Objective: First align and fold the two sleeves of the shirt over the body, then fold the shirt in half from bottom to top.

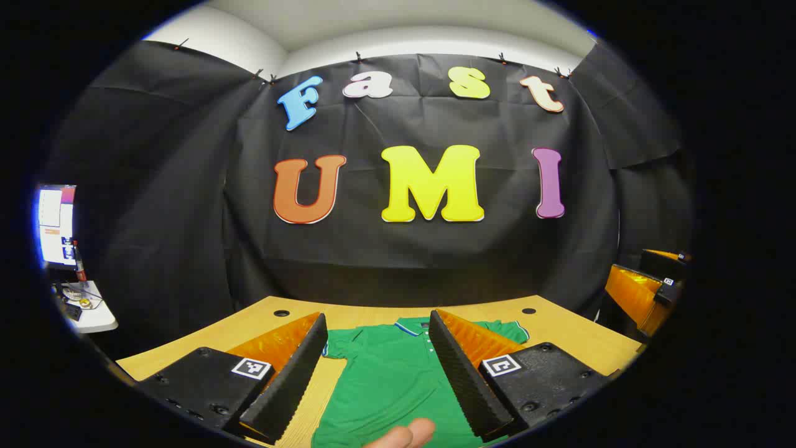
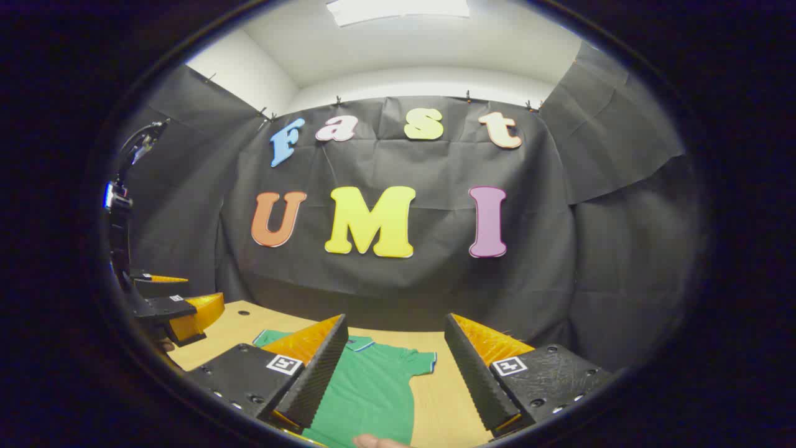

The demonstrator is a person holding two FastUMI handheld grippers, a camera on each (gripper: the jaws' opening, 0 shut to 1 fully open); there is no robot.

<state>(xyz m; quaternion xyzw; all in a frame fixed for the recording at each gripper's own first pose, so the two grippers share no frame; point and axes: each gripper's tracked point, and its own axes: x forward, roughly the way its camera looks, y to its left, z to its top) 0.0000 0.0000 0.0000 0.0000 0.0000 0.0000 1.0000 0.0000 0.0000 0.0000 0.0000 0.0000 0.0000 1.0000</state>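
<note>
Shirt (image 1: 385,379) flat on table (image 1: 559,336), collar toward the booth wall, short sleeves out to either side; seen again in the right gripper view (image 2: 367,392), one sleeve reaching toward the bare table (image 2: 435,398)

Left tongs (image 1: 378,367) spread wide, raised over the shirt's upper body, nothing between the fingers (image 1: 292,379), touching nothing that can be seen. Collar framed in the gap between the two fingers. Fingertip of a hand (image 1: 404,435) at the bottom edge, over the green cloth

Right tongs (image 2: 396,373) likewise spread wide, holding nothing, poised above the shirt's right sleeve and the table beside it. One finger (image 2: 314,379) over the shirt body, the other over bare wood. Another bit of hand (image 2: 373,442) at the lower edge

Left tongs also visible far off at the left edge of the right gripper view (image 2: 174,308), above the table corner, apart from the shirt. Right tongs at the right edge of the left gripper view (image 1: 647,292), off past the table edge

Sleeves not yet folded; shirt lying open, unfolded. Monitor (image 1: 56,224) on a small side table at the far left of the left gripper view
</note>
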